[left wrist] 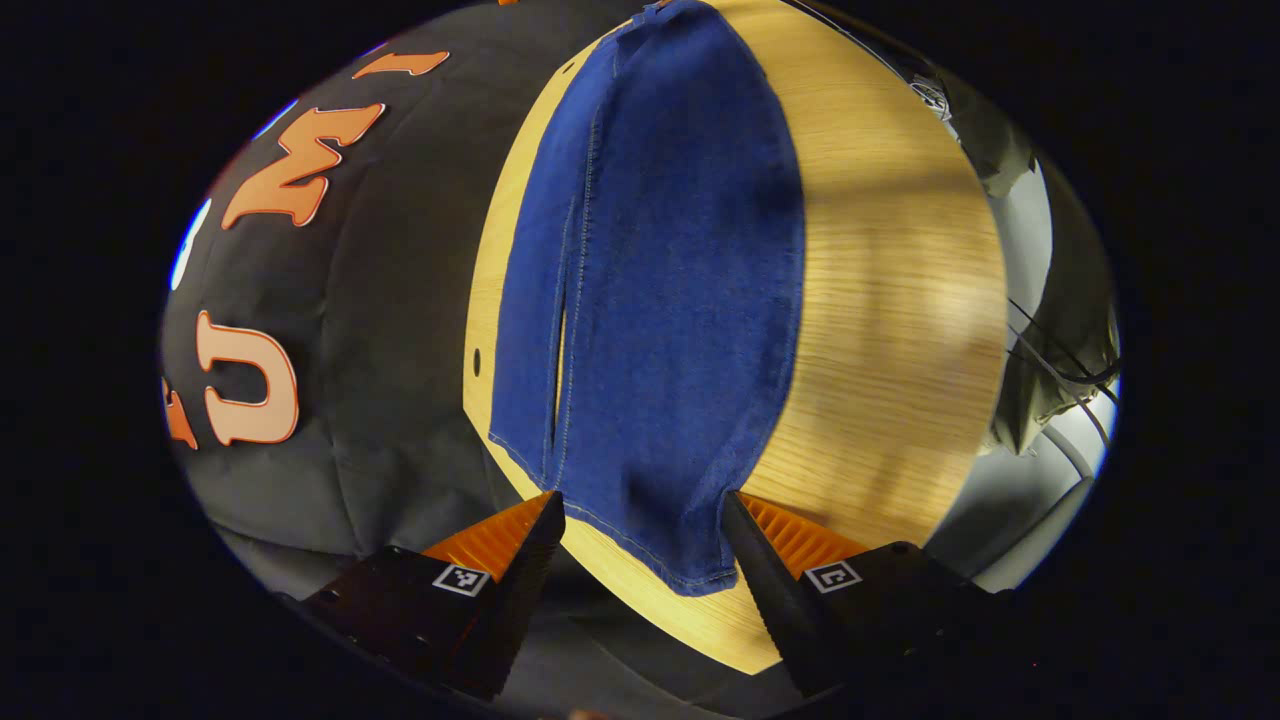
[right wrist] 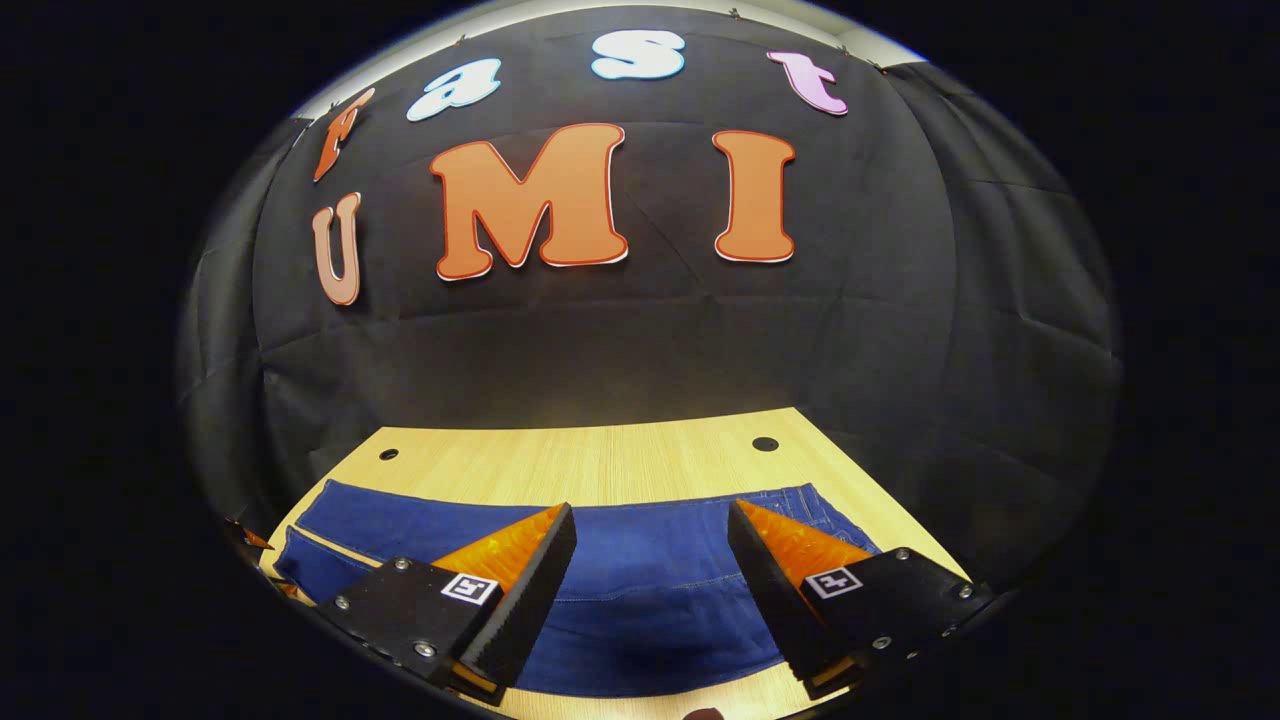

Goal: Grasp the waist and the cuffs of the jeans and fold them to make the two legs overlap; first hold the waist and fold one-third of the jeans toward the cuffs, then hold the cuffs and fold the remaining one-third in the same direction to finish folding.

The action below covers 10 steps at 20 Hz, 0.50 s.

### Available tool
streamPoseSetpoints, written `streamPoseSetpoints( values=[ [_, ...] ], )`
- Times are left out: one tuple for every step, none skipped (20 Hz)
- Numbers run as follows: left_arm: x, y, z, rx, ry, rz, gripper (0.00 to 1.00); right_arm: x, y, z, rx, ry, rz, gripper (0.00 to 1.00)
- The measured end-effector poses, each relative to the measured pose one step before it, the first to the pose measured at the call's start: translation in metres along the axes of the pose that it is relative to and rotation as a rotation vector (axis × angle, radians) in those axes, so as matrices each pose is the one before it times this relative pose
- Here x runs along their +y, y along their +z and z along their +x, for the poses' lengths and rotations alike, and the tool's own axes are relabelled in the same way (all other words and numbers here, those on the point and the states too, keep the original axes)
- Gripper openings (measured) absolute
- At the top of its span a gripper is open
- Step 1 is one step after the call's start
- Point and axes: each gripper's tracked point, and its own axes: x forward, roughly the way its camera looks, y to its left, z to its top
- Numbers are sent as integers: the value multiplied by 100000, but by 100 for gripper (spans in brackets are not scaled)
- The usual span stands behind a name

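The jeans (left wrist: pixel 650 300) lie flat on the wooden desk (left wrist: pixel 880 300), spread lengthwise with the two legs side by side and a narrow slit of desk showing between them near the cuffs, so the legs do not yet overlap. In the left gripper view, the left claw (left wrist: pixel 640 530) stands wide open just short of the jeans' cuff end, its two fingers set either side of the nearer leg's hem (left wrist: pixel 690 575); neither finger presses the denim, and I judge that it is lined up this way so that closing would pinch that cuff. The hem lies close to the desk's curved edge, which leaves room for a finger to slide under the cloth. In the right gripper view, the right claw (right wrist: pixel 650 545) is likewise open and empty, hovering over the jeans (right wrist: pixel 640 590) toward their waist end, where stitched seams and what looks like a pocket line curve across the denim. Its fingers straddle the cloth crosswise, pointing over the jeans toward the booth wall beyond them, which suits taking hold of the near edge of the waist. With one claw at each end of the jeans, the person appears set to lift one long side and lay it over the other. That first fold looks not yet begun, and the two thirds-folds remain to do.
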Motion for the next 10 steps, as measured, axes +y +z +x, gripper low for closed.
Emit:
streamPoseSetpoints(
  values=[
    [7,349,616,-397,-846,519,98,-91,25,-60,-273,-274,314,96],
    [-7,192,612,-755,-658,468,95,-161,-36,-60,-226,-422,350,96],
    [-29,145,872,-328,-1521,558,93,-219,-9,-13,-352,-613,134,96],
    [-140,168,769,-176,-1295,255,79,-299,-40,-81,-220,-656,-89,96],
    [-62,266,655,-720,-576,45,60,-300,-159,-16,325,-445,-486,96],
    [130,633,718,-182,1808,2093,41,-498,-30,-68,95,-627,-1029,96],
    [633,-89,240,-130,2914,4035,22,-565,186,-62,-566,-505,-1905,96],
    [-185,-73,303,1369,-1530,2022,3,-546,267,-109,-823,-18,-2956,96],
    [45,201,13,-466,-1674,-1015,5,-568,-21,-204,-143,411,-3692,96],
    [-208,-96,39,-419,-2849,-5507,1,-533,-58,-231,4,1181,-4296,96]
  ],
)
